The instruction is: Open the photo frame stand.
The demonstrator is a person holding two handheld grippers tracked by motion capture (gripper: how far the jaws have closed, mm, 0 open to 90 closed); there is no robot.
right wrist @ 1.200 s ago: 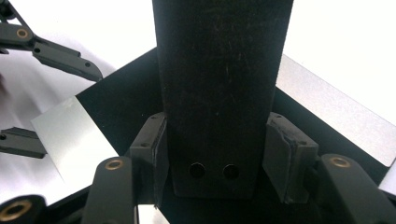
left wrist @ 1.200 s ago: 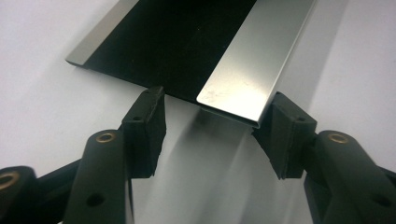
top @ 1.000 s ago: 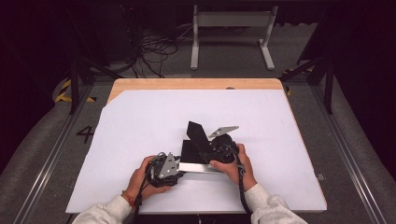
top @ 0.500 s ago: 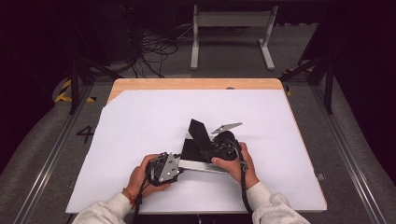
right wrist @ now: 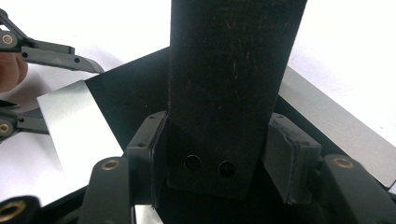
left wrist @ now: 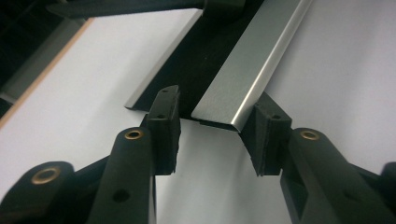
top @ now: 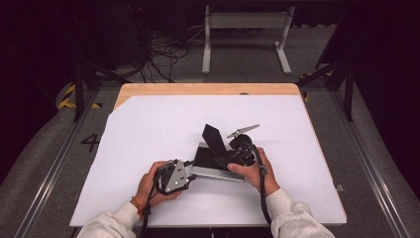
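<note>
The object, a flat silver-edged tray [top: 216, 170] with a black inner face, lies on the white table sheet [top: 148, 134] near the person's edge. The left gripper [left wrist: 212, 133] straddles the tray's near silver rail; its jaws have just been closing, right pad touching the rail, left pad apart. The right gripper [right wrist: 212, 161] holds the raised black flap [top: 214, 139]; its left pad touches, the right pad stands slightly off.

Open white table [top: 148, 129] around; raised black flap [top: 214, 141] perhaps obstructing centre.
</note>
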